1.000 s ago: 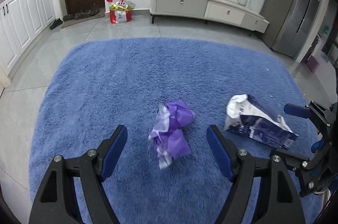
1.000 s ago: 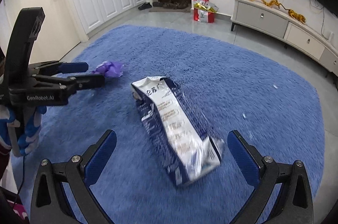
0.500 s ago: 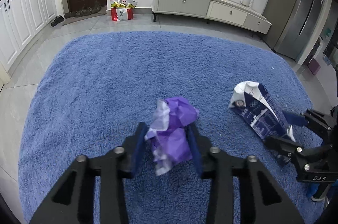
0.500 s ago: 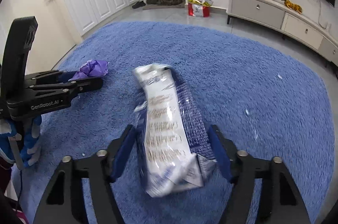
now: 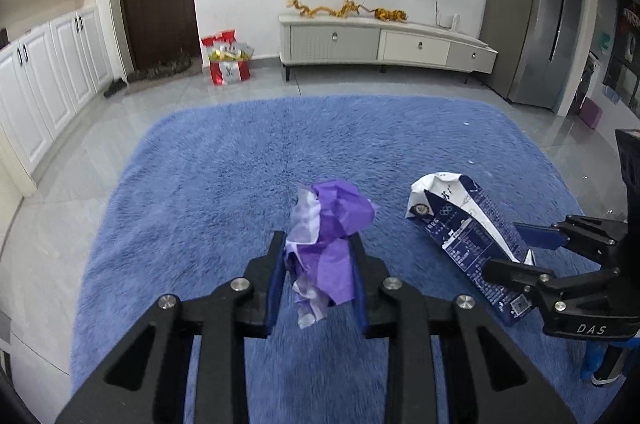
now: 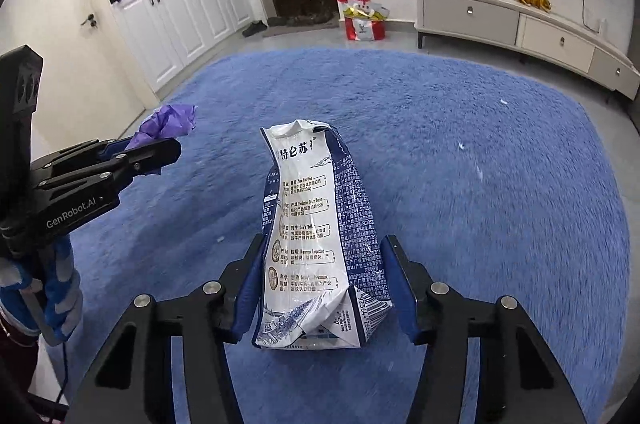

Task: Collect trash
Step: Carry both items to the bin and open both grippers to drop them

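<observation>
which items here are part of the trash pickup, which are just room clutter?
Job:
crumpled purple paper, in left claw
milk carton, in right claw

Clutter:
red gift bag
gold dragon ornaments
TV cabinet
blue rug

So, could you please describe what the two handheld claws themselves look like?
Both the left claw and right claw have black angular frames, silver bolts and blue finger pads. One body reads "GenRobot.AI", the other "DAS". A blue-and-white glove grips the left handle.

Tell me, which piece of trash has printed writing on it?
The crushed milk carton, clamped in the right gripper. The crumpled purple paper in the left gripper is plain.
</observation>
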### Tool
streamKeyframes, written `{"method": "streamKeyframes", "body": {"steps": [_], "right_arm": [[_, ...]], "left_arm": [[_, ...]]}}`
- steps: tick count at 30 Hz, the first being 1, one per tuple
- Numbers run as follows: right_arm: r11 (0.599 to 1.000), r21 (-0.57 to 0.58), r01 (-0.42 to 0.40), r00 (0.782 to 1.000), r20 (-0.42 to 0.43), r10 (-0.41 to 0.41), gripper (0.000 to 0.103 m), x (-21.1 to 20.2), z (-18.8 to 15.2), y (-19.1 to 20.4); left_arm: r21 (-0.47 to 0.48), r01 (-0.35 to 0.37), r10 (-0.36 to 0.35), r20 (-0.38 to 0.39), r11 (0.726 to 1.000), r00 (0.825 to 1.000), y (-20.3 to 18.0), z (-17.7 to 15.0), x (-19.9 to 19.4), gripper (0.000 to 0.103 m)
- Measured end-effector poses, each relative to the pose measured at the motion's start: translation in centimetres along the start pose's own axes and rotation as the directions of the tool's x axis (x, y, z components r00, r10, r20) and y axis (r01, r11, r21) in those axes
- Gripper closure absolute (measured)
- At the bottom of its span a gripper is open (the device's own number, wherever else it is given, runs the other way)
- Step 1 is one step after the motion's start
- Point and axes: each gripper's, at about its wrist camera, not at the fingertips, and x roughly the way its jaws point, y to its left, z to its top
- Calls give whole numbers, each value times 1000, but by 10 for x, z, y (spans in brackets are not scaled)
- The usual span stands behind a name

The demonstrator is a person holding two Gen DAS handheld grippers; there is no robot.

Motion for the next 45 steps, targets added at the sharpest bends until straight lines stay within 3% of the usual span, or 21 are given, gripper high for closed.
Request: {"method": "streamKeyframes", "body": {"steps": [11,20,32,40,45], "right_arm": [[1000,10,-3,993,119,2,48,-85,-28,12],[998,42,35,968,246,-44,48,-160,-44,0],[989,141,36,910,405,-90,48,-243,-82,-38],[972,224,77,873,455,-174,48,-287,-111,-69],[955,279,100,851,473,-227,48,-308,-130,-90]], "left_arm": [[80,-28,16,148,996,989,-30,-7,-81,76],[149,-1,-34,232,989,972,-68,-1,-131,76],[255,-5,-71,287,967,955,-126,12,-164,76],[318,7,-106,298,948,949,-166,20,-173,76],[353,54,-159,275,934,948,-199,27,-175,76]]}}
